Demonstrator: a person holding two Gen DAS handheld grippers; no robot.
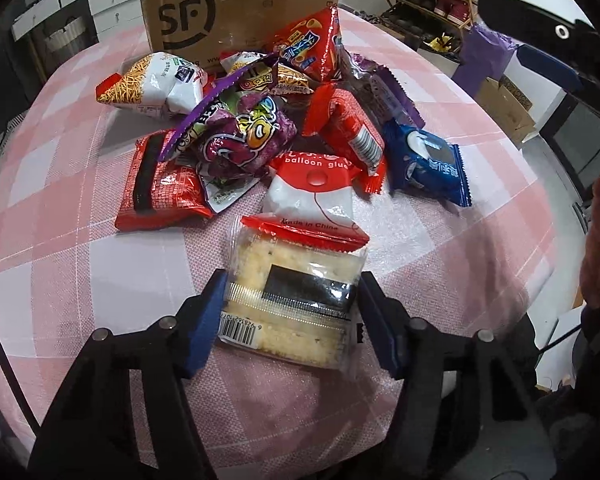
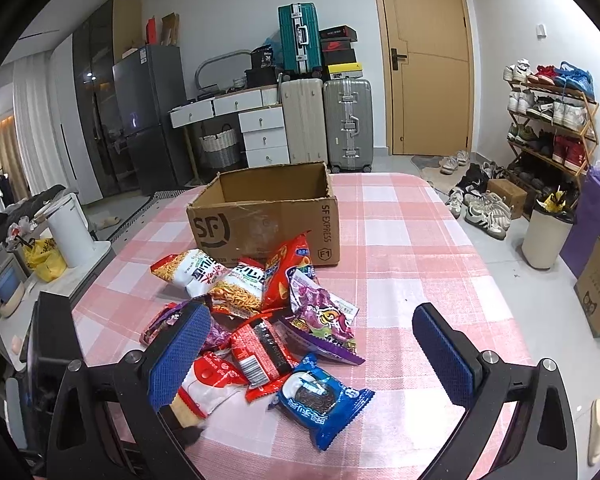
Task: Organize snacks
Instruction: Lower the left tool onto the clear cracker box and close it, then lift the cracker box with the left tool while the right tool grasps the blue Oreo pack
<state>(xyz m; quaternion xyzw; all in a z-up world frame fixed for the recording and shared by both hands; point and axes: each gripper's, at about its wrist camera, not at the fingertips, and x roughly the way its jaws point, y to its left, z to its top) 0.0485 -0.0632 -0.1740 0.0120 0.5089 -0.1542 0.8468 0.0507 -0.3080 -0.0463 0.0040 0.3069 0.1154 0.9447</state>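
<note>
Clear plastic wraps the cracker pack (image 1: 296, 300) that sits nearest, lying flat on the pink checked tablecloth (image 1: 60, 240) on the near side of the snack heap. The left gripper (image 1: 292, 312) straddles this pack, and its blue pads (image 1: 204, 320) press against the pack's two sides, pinching it.

Taking the cardboard box (image 2: 264, 216) as the landmark: the heap of snacks lies on the cloth in front of the box's printed wall. Farthest from the box is the cracker pack; just beyond it, toward the box, lies a white and red packet (image 1: 312, 196), with a blue cookie packet (image 1: 424, 164) to its right and a red packet (image 1: 160, 184) to its left. Closer to the box are a purple candy bag (image 1: 240, 136) and a red wafer packet (image 1: 348, 128). Right against the box's front stand two noodle bags (image 2: 188, 268) and a red chip bag (image 2: 288, 268) leaning on it. The box stands open at the top.

The right gripper (image 2: 316, 360) hangs above the cloth on the near side of the heap, its fingers spread wide and holding nothing; the blue cookie packet lies between them below.
</note>
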